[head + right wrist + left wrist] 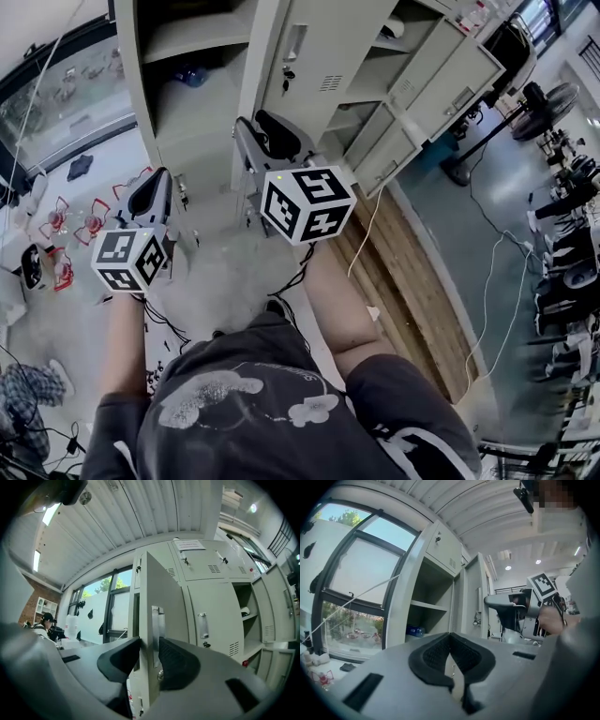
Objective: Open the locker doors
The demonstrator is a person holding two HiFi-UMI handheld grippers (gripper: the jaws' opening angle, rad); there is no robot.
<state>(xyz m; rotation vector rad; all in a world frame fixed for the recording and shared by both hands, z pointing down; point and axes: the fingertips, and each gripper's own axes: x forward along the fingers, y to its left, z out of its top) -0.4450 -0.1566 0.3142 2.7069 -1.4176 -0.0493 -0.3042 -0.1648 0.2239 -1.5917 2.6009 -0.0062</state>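
Locker door (pixel 164 592), grey steel and swung out from its cabinet, stands edge-on between the jaws of the right gripper (pixel 149 645). The jaws pinch it near its free edge. One pad lies on the door's inner side and the other against the metal handle plate (pixel 156 627) on its front. A round lock (pixel 161 674) shows just below the plate.

The left gripper (pixel 450 637) has its jaws pressed together at the tips with nothing between them (only a narrow slit shows lower down between the pads). In the head view it hangs to the left of the right gripper, clear of the lockers, and faces the open compartment (pixel 429 597). A shelf (pixel 426 605) crosses that compartment, and a blue object (pixel 415 631) lies below the shelf.

Left of the cabinet is a large window (pixel 356 578). On the other side of the held door, the right gripper view shows closed doors (pixel 206 616) with handles. Farther along the row, more doors stand open with shelves showing. A standing fan (pixel 542 101) is on the floor near the far end of the row, with white cables (pixel 487 281) trailing across the floor beside a strip of wooden boards (pixel 403 272).
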